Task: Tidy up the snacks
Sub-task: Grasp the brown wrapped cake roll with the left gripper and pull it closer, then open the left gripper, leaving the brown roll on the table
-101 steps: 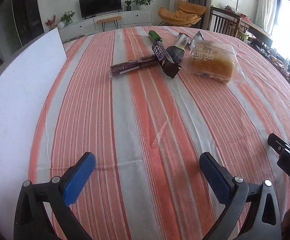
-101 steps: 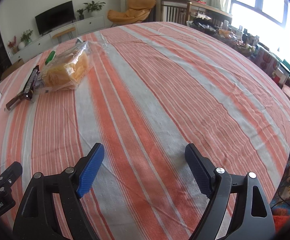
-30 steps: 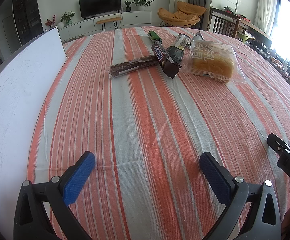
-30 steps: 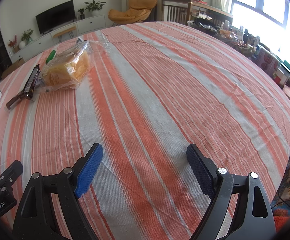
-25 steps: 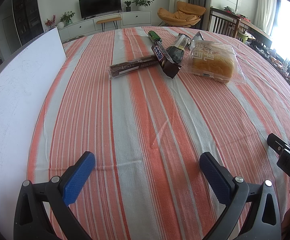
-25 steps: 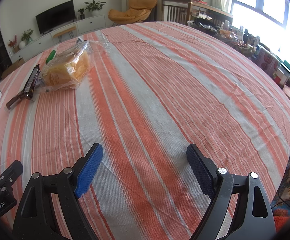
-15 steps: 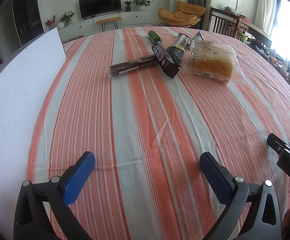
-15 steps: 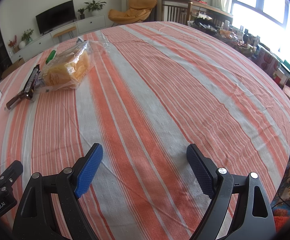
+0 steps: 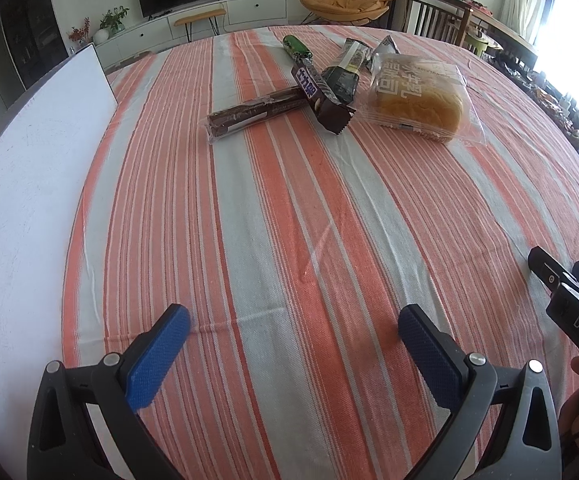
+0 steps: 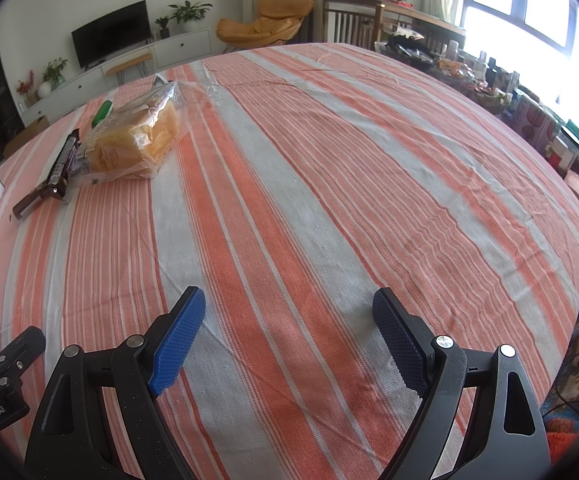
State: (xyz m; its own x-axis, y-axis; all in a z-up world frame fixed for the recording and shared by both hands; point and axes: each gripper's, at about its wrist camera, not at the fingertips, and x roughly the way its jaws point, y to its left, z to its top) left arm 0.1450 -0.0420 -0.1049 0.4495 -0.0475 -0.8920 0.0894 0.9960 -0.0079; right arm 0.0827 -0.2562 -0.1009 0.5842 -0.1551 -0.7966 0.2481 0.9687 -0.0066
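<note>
Left gripper (image 9: 293,330), black-framed with blue textured pads, is spread wide above the orange-and-grey striped tablecloth (image 9: 273,208) and grips nothing. Right gripper (image 10: 287,312), of the same build, is likewise released and empty, and its black body shows at the right edge of the left wrist view. All 5 snacks lie together at the far side of the cloth, well apart from both grippers: a clear bag of yellow sliced bread (image 9: 419,98), a dark brown chocolate bar with blue lettering (image 9: 317,94) crossing a long brown wrapped wafer stick (image 9: 255,114), a dark green packet (image 9: 347,70) and a bright green wrapped bar (image 9: 297,47). White flat board (image 9: 21,184) stands along the left side.
</note>
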